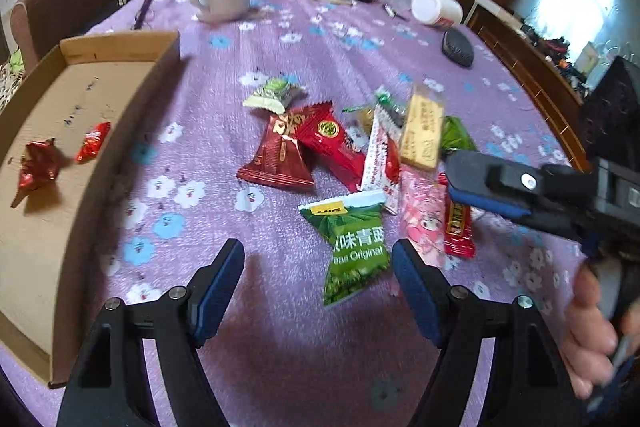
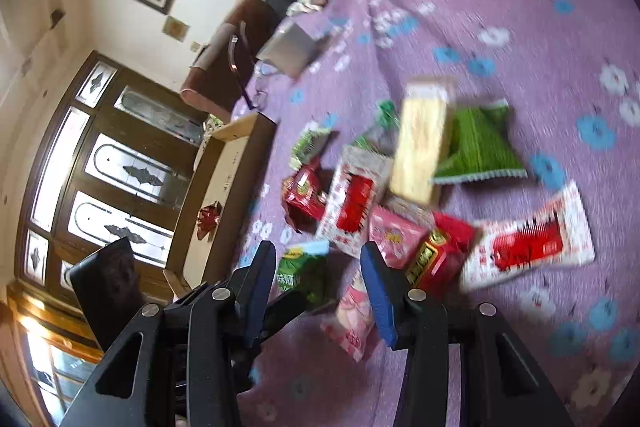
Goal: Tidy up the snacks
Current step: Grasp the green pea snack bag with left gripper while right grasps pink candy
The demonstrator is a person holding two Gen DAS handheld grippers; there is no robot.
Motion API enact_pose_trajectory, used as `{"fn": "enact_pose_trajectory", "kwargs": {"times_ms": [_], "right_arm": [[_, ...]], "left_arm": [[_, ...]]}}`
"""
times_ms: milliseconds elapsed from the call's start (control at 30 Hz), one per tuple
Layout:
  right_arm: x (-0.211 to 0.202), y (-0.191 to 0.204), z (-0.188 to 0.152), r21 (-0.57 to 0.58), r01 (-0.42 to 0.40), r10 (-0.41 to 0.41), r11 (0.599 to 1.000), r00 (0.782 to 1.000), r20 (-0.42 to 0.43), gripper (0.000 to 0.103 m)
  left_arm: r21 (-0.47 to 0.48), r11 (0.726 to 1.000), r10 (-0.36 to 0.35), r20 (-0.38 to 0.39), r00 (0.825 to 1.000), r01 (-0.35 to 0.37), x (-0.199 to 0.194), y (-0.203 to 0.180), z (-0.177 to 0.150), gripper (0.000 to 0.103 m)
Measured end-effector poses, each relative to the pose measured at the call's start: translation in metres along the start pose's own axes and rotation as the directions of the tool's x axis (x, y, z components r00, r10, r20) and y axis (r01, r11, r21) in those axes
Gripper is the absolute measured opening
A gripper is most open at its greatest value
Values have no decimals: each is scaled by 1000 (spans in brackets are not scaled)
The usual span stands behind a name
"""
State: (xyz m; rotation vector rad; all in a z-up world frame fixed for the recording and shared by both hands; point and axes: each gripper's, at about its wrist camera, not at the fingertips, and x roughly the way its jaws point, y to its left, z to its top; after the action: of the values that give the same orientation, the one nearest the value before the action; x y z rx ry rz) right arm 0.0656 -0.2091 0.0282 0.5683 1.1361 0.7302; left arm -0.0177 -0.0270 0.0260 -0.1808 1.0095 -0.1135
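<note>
The left gripper (image 1: 318, 267) hangs over the tabletop (image 1: 320, 39), which wears a purple cloth printed with white and blue flowers; its blue-padded fingers (image 1: 218, 291) stand released with nothing clamped. A green foil pea packet with white lettering (image 1: 352, 247) lies flat on the cloth between the fingertips, nearer the right-hand finger and touching neither. Just beyond the fingertips sits the heap of snacks: a dark red foil packet (image 1: 278, 155), a bright red packet with a gold seal (image 1: 332, 143) overlapping it, and a pale yellow wafer bar in clear wrap (image 1: 424, 133). Off to the left of the fingers a shallow brown cardboard box (image 1: 120, 45) holds two small red-wrapped candies (image 1: 66, 157).

The right gripper (image 2: 318, 267) has its fingers apart and empty, held above the heap. Beneath the gap between them lie the green pea packet and a pink cartoon-printed packet (image 2: 354, 311). Right of its fingers rests a white-and-red sachet (image 2: 528, 247), lying flat on the cloth.
</note>
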Motion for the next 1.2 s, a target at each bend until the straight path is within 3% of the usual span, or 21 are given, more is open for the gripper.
{"fn": "enact_pose_trajectory", "kwargs": {"times_ms": [100,200,267,300,400,500,600,700,733,800,967,1100,1200], "right_arm": [[2,-8,0,29,25,-24,999,1000,-10,48],[5,-10,0,24,63,-62,998,998,-22,48],[8,-11,0,3,92,-92,996,995,-29,48],[10,-8,-2,-26,117,-118,993,992,-36,48],[17,4,-5,-126,191,-195,973,981,-16,48],[26,19,-15,-249,285,-286,925,958,34,48],[40,34,-30,-384,378,-377,842,923,83,48],[44,39,-37,-446,430,-421,785,898,126,33],[43,39,-37,-452,433,-423,780,897,128,26],[38,36,-34,-437,425,-411,792,902,132,25],[18,38,-26,-384,422,-362,822,906,221,24],[8,46,-25,-372,364,-278,854,923,265,24],[6,56,-29,-412,339,-229,846,928,293,25]], "left_arm": [[31,1000,-1,-6,1000,2,10,-8,4,75],[68,996,53,3,999,-54,22,-15,10,74],[90,991,93,25,995,-94,25,-18,11,64],[91,991,94,39,995,-97,24,-17,11,56],[71,995,71,45,996,-74,19,-7,9,49],[53,996,68,63,996,-71,10,6,3,47],[25,998,50,97,994,-53,1,18,0,45],[4,1000,25,95,995,-25,3,23,1,45],[6,1000,20,98,995,-21,3,23,1,45],[20,1000,13,110,994,-15,2,20,1,45],[24,1000,-16,141,990,12,-3,19,0,44],[22,1000,-24,168,985,21,-7,19,0,44],[19,1000,-22,185,983,19,-10,18,0,44]]}}
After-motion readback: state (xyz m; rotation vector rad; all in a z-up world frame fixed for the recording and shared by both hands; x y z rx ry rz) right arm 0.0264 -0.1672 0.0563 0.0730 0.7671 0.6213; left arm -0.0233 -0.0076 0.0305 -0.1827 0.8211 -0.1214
